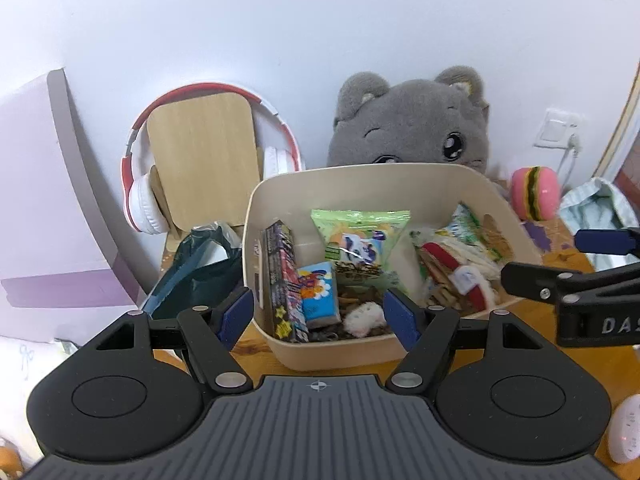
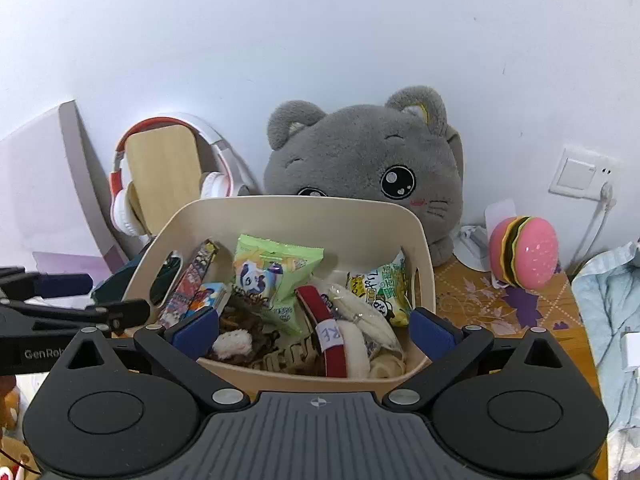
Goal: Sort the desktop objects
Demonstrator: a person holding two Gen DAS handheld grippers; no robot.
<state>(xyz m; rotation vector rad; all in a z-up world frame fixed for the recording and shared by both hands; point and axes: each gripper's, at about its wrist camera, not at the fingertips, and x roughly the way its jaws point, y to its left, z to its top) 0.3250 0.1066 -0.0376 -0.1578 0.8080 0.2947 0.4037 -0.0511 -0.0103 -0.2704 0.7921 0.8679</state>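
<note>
The bin [image 1: 280,184] is seen on the desk [image 2: 500,312] in front of a grey plush cat [image 2: 360,160], whose lower face is hidden behind the bin's rear rim in both views. The bin's front edge is cut off by the gripper bodies, so its base is not visible. Its contents are heaped and partly overlapped: a green snack bag [image 2: 276,268] is stood upright at centre, a dark box [image 1: 284,280] is laid with its long axis running from the front toward the rear wall, and a red band [image 2: 324,328] is laid lengthwise among white pieces. The brown matter at the bottom cannot be identified. The left gripper [image 1: 318,316] is held above the bin's front with jaws apart and nothing between the pads. The right gripper [image 2: 314,330] is likewise spread wide over the bin, nothing clamped. Headphones [image 1: 140,184] are hung on a wooden stand [image 1: 204,156] at left, partly hidden by it. A burger toy [image 2: 524,252] is seen at right. A dark bag [image 1: 192,268] beside the bin is partly masked.
</note>
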